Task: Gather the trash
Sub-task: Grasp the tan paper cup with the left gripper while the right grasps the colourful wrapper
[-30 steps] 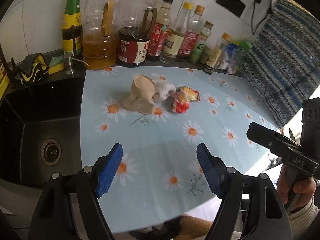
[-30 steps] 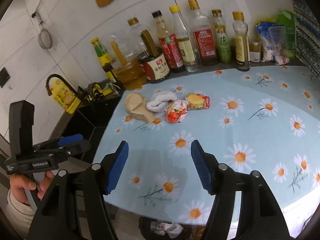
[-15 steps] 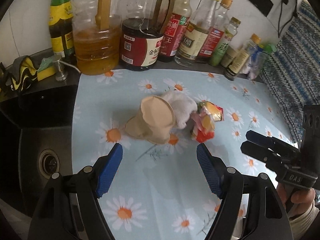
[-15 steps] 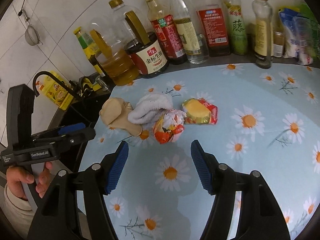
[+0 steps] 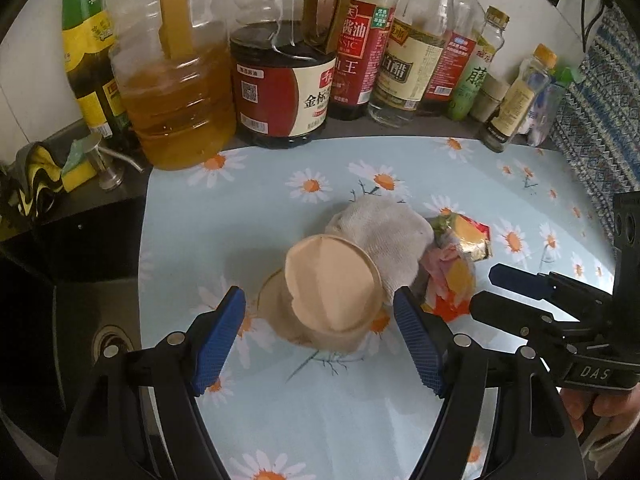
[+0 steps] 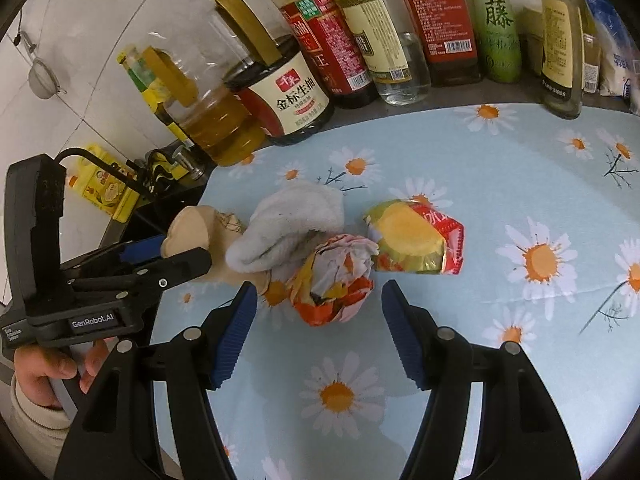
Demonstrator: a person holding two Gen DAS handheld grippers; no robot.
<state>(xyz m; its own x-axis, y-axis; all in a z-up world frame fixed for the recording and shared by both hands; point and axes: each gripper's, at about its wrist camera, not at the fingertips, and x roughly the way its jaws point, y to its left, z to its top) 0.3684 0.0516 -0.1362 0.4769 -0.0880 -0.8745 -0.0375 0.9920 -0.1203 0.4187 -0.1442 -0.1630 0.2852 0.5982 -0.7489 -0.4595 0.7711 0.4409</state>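
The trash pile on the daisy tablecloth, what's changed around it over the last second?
Both grippers closed in on the pile: the left gripper now frames the crushed paper cup, the right gripper the crumpled wrapper. Nothing was grasped or released; both sets of jaws stayed open at the same width. The cup, white cloth, yellow packet and bottles kept their places.

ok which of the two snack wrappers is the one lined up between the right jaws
The crumpled orange-and-white wrapper, balled up beside the white cloth. The other, a flatter red-and-yellow wrapper, lies farther off, to the right of the open right gripper.
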